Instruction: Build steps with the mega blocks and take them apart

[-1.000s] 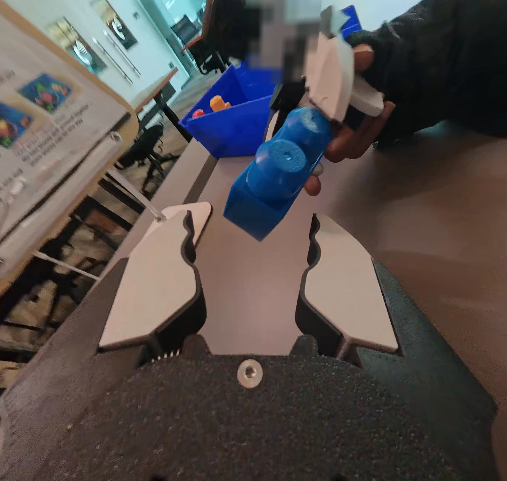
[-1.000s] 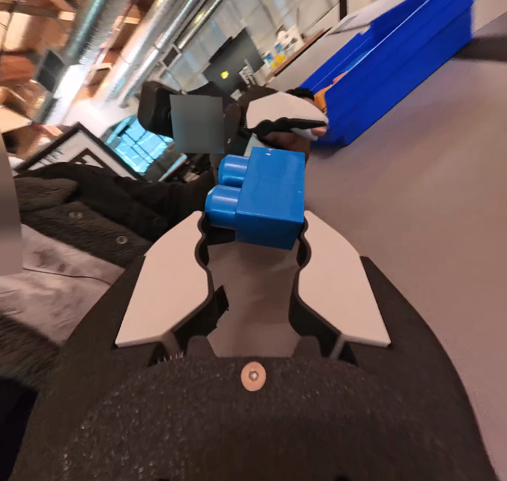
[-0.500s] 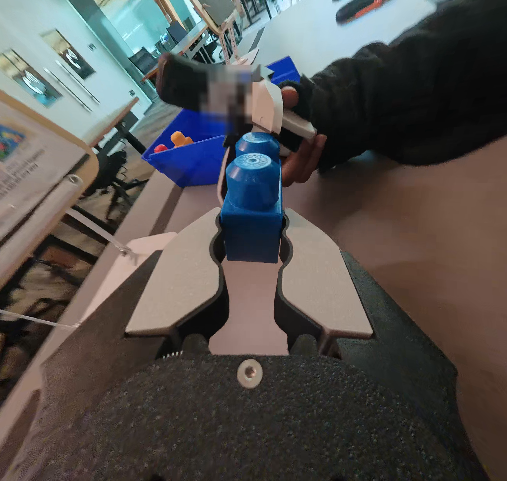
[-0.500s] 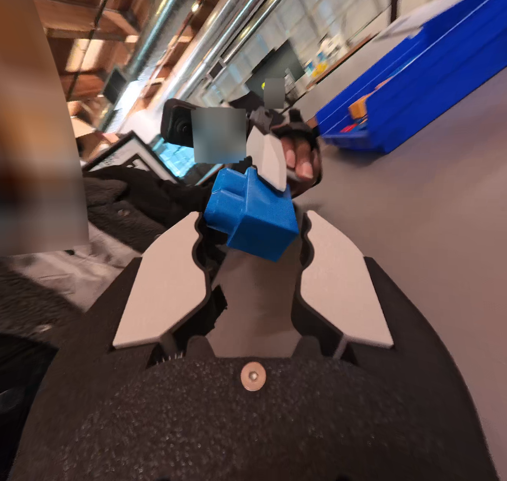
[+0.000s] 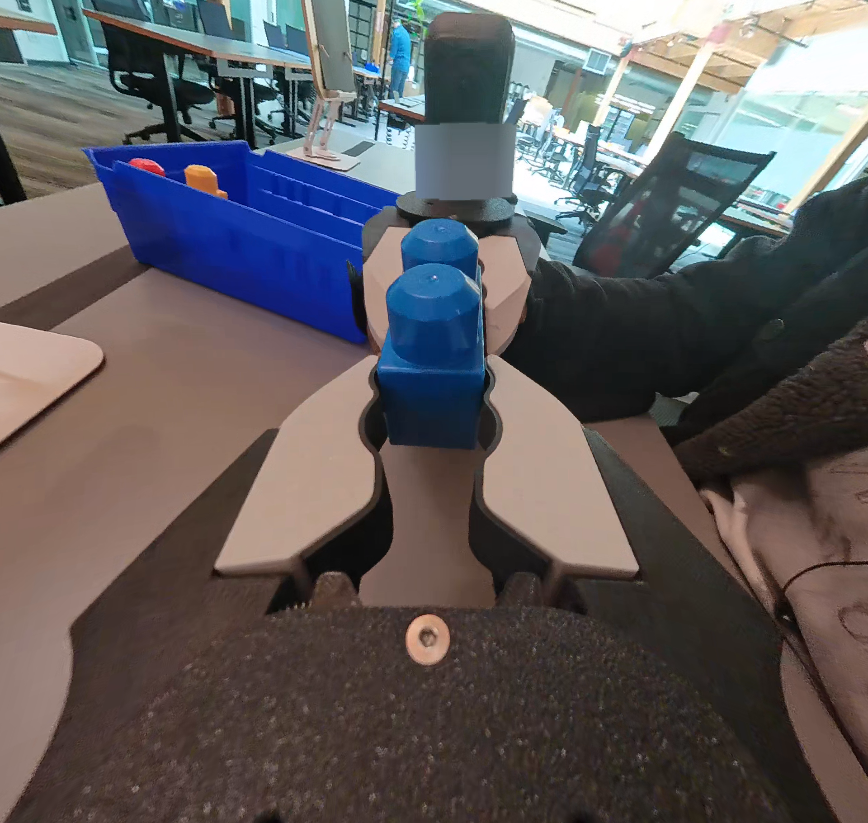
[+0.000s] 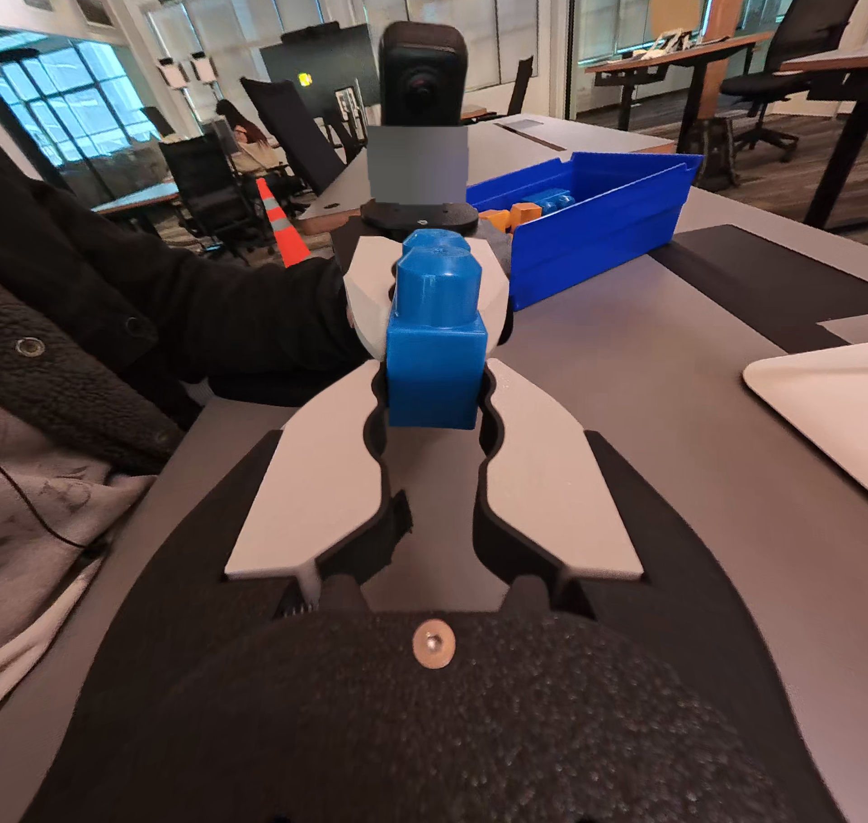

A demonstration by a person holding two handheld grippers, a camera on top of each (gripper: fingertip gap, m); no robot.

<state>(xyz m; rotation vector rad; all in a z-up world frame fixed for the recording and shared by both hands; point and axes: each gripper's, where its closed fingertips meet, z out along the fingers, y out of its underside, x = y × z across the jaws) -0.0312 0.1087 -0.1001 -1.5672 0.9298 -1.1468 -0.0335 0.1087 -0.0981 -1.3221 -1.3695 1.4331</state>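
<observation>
Blue two-stud mega block [image 5: 430,389] [image 6: 434,377], upright w/ studs up, held above the grey table, pinched at both ends betw. two opposing grippers' fingertips.

A smooth, slightly satin plastic finish is shown by the blue block [image 5: 430,396]. The left gripper [image 5: 431,401] is built of coarse, grainy matt black material, its fingers [image 5: 310,485] faced with flat matt grey plates, and a bright metal screw [image 5: 426,637] is set in its body. Glossier moulded plastic is seen in the blue bin [image 5: 235,236]. The table [image 5: 141,424] is finished matt and smooth. The dark sleeve [image 5: 634,330] is made of fuzzy cloth.
</observation>
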